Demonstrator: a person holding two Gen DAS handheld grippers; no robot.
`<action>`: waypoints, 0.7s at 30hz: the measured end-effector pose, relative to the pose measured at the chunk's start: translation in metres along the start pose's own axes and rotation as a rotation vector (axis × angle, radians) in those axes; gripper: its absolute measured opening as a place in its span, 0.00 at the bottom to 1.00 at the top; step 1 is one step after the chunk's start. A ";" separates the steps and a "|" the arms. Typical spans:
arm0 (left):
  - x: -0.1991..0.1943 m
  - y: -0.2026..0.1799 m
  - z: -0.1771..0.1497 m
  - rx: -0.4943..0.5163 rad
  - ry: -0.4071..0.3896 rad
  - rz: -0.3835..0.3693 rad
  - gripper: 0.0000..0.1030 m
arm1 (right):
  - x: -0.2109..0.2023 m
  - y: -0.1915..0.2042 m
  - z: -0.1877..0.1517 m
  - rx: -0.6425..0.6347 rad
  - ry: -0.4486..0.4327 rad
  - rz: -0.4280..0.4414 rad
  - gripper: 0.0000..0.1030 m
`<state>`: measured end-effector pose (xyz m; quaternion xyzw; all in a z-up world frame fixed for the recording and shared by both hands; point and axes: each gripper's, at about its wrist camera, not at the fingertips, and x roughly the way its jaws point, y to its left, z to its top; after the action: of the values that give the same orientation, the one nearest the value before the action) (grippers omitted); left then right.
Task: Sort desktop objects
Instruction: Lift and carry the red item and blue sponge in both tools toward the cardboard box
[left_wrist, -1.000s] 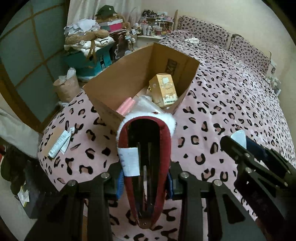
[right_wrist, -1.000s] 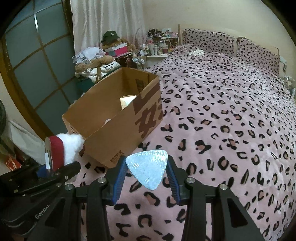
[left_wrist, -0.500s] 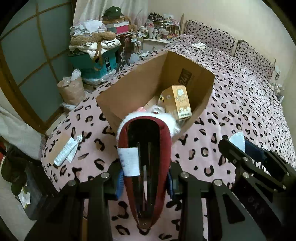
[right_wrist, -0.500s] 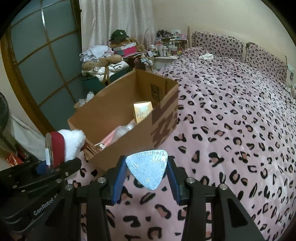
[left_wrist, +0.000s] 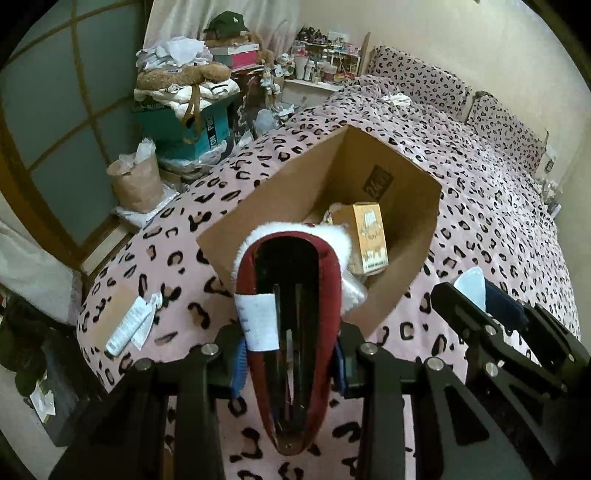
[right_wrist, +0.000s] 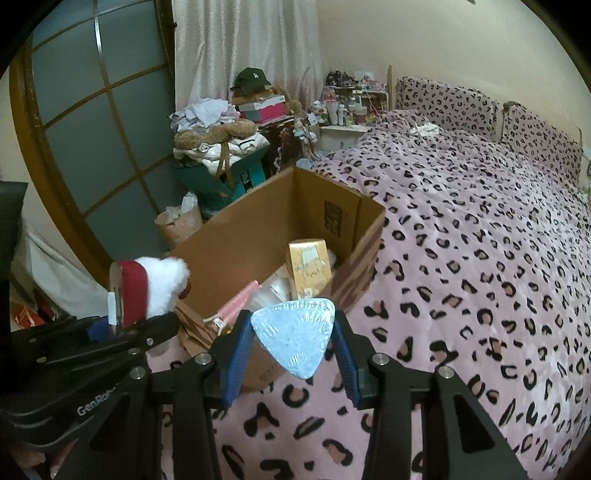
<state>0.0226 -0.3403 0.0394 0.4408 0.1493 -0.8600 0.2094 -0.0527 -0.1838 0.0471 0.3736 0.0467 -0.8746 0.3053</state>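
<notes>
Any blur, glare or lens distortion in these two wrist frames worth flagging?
Left wrist: heavy fisheye bending, black corners; the red pouch in the left gripper is sharp. Right wrist: same curvature; the silver triangular packet in the right gripper is sharp, mild sheen, no blown glare.

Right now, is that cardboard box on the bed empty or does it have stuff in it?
Partly filled. The open-topped cardboard box holds a yellow carton, a pink item and clear wrapping, with room left.
</notes>
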 end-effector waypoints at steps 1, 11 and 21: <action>0.001 0.000 0.003 0.002 0.001 0.002 0.35 | 0.001 0.001 0.002 -0.002 -0.002 -0.002 0.42; 0.020 0.007 0.025 -0.003 0.014 -0.021 0.35 | 0.015 0.008 0.028 -0.020 -0.016 -0.001 0.42; 0.031 0.007 0.046 -0.006 0.023 -0.063 0.35 | 0.030 0.007 0.048 -0.019 -0.025 -0.003 0.42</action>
<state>-0.0224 -0.3736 0.0392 0.4451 0.1680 -0.8606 0.1816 -0.0952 -0.2194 0.0620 0.3599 0.0518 -0.8791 0.3080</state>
